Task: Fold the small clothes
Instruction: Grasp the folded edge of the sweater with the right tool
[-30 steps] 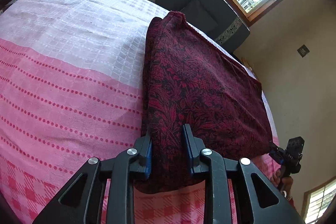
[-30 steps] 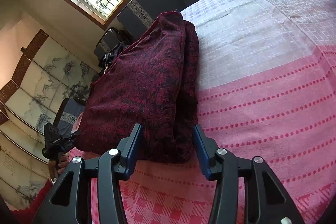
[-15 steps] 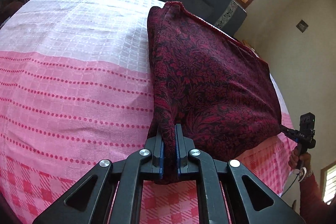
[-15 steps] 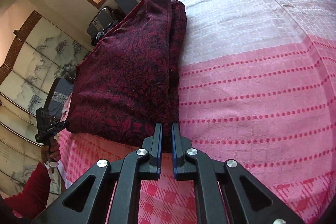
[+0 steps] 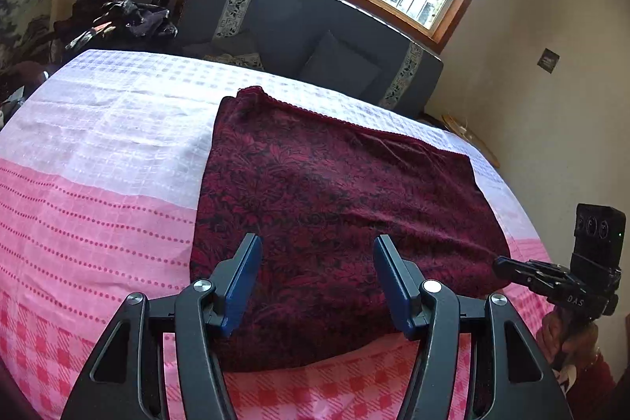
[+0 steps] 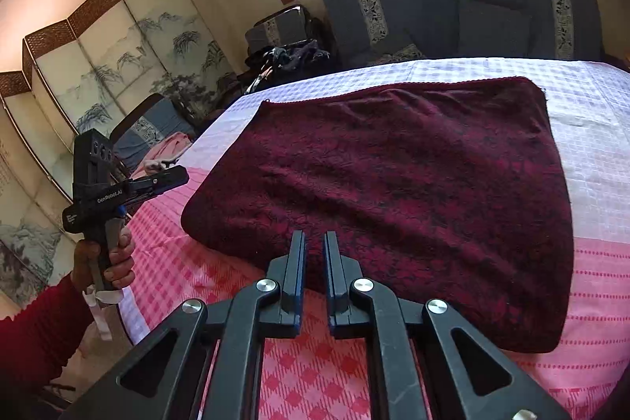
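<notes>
Dark red patterned cloth (image 5: 338, 223) lies folded into a flat rectangle on the bedspread (image 5: 102, 152), spanning its white band and pink checked band, with the trimmed edge toward the far side. The left gripper (image 5: 317, 282) hovers above the near edge of the cloth; its jaws are opening, the blue pads stand well apart, and no fabric is pinched between them. The right gripper (image 6: 314, 274) also sits over the near edge of the cloth (image 6: 413, 191); its jaws are drawn almost together with only a narrow slit between them, and nothing is clamped. A hand (image 6: 110, 258) in a red sleeve (image 6: 35, 333) holds the left gripper's handle.
</notes>
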Action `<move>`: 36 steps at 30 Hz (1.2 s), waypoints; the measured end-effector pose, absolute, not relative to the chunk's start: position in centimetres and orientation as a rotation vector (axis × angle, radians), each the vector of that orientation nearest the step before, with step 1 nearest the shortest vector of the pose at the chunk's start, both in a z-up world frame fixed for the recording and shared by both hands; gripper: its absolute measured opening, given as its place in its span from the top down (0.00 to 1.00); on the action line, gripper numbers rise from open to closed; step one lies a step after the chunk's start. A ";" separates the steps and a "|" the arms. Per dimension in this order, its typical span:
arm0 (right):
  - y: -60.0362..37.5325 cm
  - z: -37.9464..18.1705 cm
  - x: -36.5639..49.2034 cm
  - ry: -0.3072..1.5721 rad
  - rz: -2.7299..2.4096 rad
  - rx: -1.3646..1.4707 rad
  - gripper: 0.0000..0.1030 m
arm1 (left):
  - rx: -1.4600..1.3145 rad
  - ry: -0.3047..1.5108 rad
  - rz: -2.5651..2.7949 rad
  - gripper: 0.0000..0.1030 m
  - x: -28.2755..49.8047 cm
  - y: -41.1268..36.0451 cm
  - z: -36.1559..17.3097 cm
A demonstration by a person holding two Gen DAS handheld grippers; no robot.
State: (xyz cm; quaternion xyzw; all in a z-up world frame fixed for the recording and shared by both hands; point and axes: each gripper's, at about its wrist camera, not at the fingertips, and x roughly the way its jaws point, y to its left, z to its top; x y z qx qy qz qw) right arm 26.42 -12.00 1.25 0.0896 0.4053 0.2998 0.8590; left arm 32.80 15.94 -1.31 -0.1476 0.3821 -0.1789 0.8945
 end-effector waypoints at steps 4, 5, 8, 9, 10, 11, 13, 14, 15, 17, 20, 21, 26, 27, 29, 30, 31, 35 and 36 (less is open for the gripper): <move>-7.9 -2.1 28.0 0.922 0.633 0.187 0.93 | -0.281 0.857 -0.347 0.43 34.2 15.0 -4.2; -7.4 -3.1 28.2 0.950 0.627 0.181 0.93 | -0.293 0.870 -0.340 0.43 34.5 15.1 -4.9; -7.2 -6.1 28.3 1.033 0.618 0.191 0.96 | -0.355 0.870 -0.358 0.43 34.5 16.2 -5.7; -7.6 -6.2 28.3 1.034 0.629 0.207 0.97 | -0.362 0.874 -0.361 0.43 34.6 16.4 -5.7; -7.9 -6.2 28.5 1.051 0.634 0.220 0.98 | -0.365 0.877 -0.361 0.43 34.7 16.4 -5.5; -8.2 -6.0 28.7 1.062 0.635 0.226 0.98 | -0.365 0.873 -0.360 0.43 34.7 16.3 -5.1; -8.6 -5.2 28.7 1.046 0.657 0.233 0.94 | -0.356 0.832 -0.375 0.43 34.3 16.0 -3.4; -9.1 -4.4 28.6 1.016 0.669 0.243 0.93 | -0.351 0.809 -0.384 0.43 34.3 15.8 -2.4; -9.8 -3.6 28.6 0.988 0.662 0.246 0.93 | -0.351 0.788 -0.389 0.43 34.4 15.6 -1.5; -11.8 -2.2 29.4 0.950 0.626 0.260 0.93 | -0.340 0.758 -0.394 0.43 35.4 15.1 -0.1; -16.0 -1.1 32.1 0.917 0.522 0.307 0.92 | -0.339 0.749 -0.382 0.43 38.3 14.4 0.3; -17.6 -0.9 33.4 0.910 0.491 0.326 0.92 | -0.339 0.753 -0.379 0.43 39.3 14.2 0.2; -23.9 -0.5 40.9 0.911 0.405 0.438 0.92 | -0.401 0.782 -0.346 0.43 44.3 14.3 -1.2; -24.5 -0.7 42.2 0.922 0.395 0.444 0.92 | -0.417 0.785 -0.336 0.43 45.2 14.4 -1.5; -25.3 -1.1 44.2 0.932 0.362 0.428 0.92 | -0.420 0.788 -0.307 0.43 46.7 14.8 -2.2; -25.5 -1.5 45.0 0.941 0.354 0.419 0.92 | -0.420 0.802 -0.282 0.43 47.4 15.1 -2.8; -25.9 -2.2 45.7 0.960 0.321 0.399 0.95 | -0.435 0.816 -0.268 0.43 48.0 15.6 -3.4; -26.6 -5.6 46.6 1.022 0.233 0.393 1.00 | -0.529 0.836 -0.256 0.43 48.7 17.4 -6.1; -26.5 -5.7 46.5 1.014 0.234 0.397 1.00 | -0.528 0.828 -0.258 0.46 48.6 17.5 -6.5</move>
